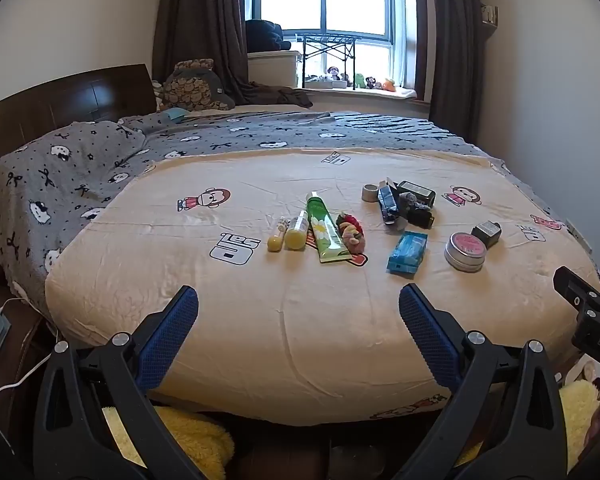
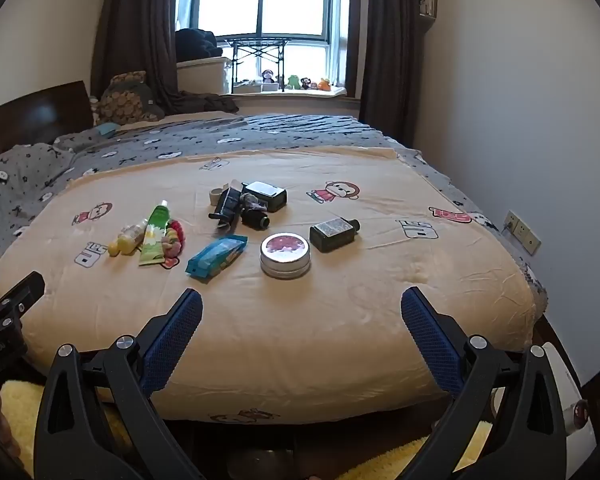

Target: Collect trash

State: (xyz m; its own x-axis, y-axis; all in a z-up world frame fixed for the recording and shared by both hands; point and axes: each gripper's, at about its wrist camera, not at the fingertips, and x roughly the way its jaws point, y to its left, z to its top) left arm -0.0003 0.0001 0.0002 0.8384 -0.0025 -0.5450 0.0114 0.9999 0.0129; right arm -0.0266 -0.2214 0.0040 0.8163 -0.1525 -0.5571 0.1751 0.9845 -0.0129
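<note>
Grippers, left [image 1: 298, 314] and right [image 2: 301, 316], both agape, empty. Crumpled wrappers [image 2: 236, 208], far centre: probably light, soft; best pinched mid-crease.

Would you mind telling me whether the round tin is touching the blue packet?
Apart. The right wrist view shows bare bedspread between the tin and the packet.

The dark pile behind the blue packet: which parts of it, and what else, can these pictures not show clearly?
- Dark pile: both views, items overlap and are small; single pieces cannot be separated.
- Round tin: lid print too small to read.
- Under the bed: shadowed and blocked by the right gripper.
- No trash bin appears in either view.
- Left gripper: open, holding nothing.
</note>
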